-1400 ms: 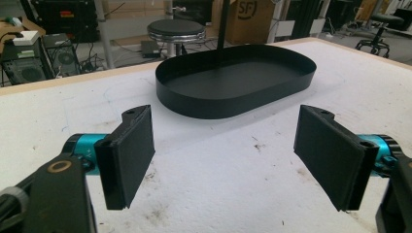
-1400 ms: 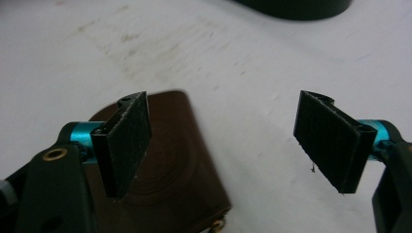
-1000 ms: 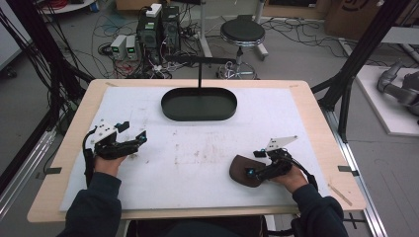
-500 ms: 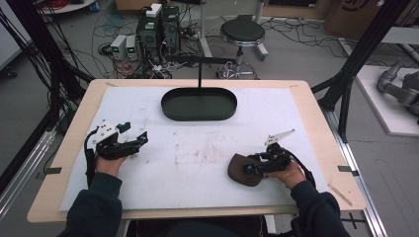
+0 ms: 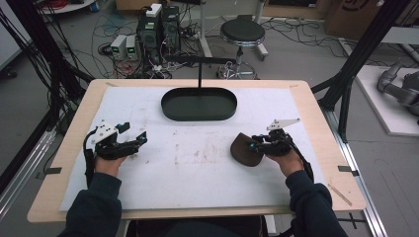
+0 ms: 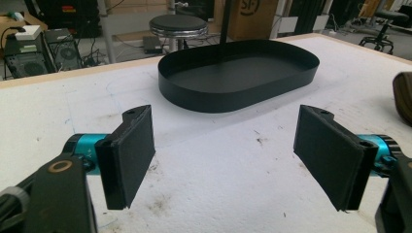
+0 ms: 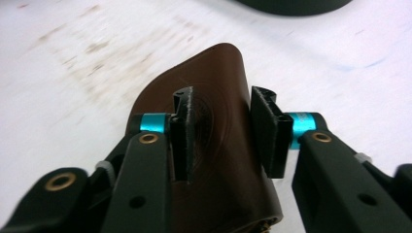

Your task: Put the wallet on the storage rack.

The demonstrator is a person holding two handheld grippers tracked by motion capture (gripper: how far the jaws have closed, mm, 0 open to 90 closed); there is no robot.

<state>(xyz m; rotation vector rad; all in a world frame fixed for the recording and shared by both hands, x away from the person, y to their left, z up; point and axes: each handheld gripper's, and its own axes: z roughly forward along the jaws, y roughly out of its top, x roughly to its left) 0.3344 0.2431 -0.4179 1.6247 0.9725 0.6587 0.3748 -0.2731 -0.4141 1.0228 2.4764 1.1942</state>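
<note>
A dark brown, wood-grained curved object sits at the right of the white mat, also seen from the right gripper view and at the edge of the left gripper view. My right gripper is shut on it, with its raised fold pinched between the jaws. My left gripper hovers low over the left of the mat, open with nothing between its pads. A black oval tray stands at the far middle, ahead of the left gripper.
A thin black T-shaped post rises behind the tray. The white mat covers most of the wooden table. Beyond the far edge are a stool, computer boxes and cables.
My right gripper has moved a little toward the far side with the brown object in it. The left gripper has barely moved.
</note>
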